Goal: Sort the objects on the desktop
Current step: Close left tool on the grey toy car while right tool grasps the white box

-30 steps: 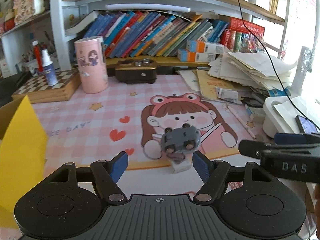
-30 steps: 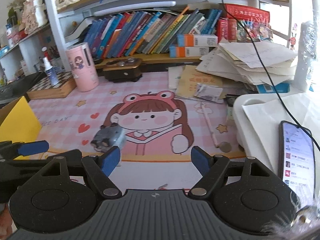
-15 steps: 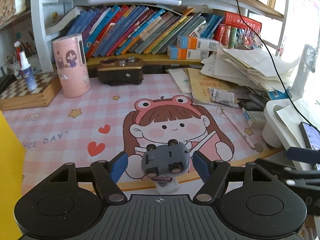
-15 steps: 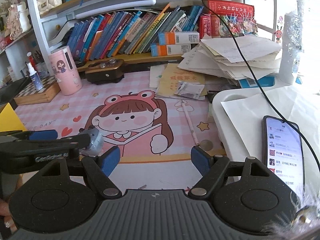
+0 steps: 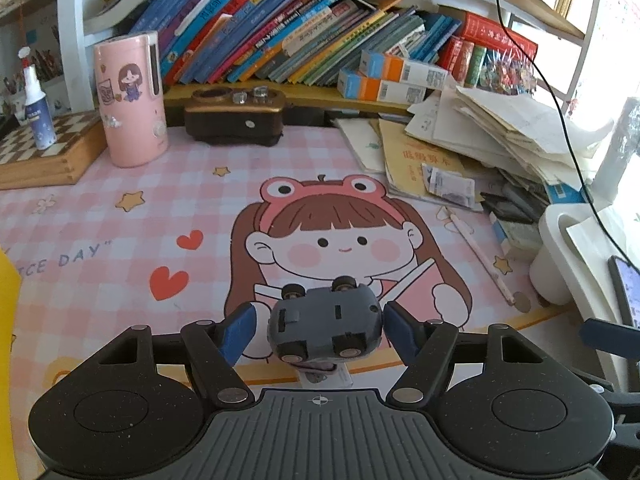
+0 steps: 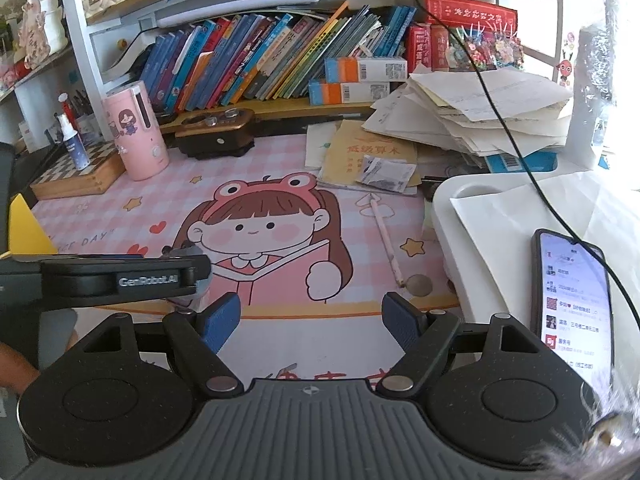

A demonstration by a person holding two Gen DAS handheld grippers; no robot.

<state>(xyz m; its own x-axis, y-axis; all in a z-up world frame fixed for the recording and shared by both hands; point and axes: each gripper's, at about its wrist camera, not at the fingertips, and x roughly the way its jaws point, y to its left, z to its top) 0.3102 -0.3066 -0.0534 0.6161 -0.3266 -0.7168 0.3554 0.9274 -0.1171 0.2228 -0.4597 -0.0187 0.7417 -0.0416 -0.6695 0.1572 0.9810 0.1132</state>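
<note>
A small grey toy car [image 5: 325,326] lies upside down, wheels up, on the pink cartoon desk mat [image 5: 120,240], on top of a small white eraser [image 5: 326,378]. My left gripper [image 5: 320,330] is open with its blue pads on either side of the car, the right pad close to or touching it. In the right wrist view the left gripper's black body [image 6: 100,278] hides most of the car [image 6: 188,252]. My right gripper [image 6: 310,318] is open and empty, low over the mat's front edge.
A pink cylinder [image 5: 130,98], a brown box [image 5: 234,116] and a chessboard box [image 5: 40,152] stand at the back. Paper piles [image 5: 500,136], a pink pen [image 5: 478,256] and a coin [image 6: 418,284] lie right. A white tray [image 6: 500,240] holds a phone [image 6: 572,304]. A yellow box [image 5: 8,340] stands left.
My left gripper has moved forward and right until the toy car sits between its pads. The right gripper has drifted a little; both stay open.
</note>
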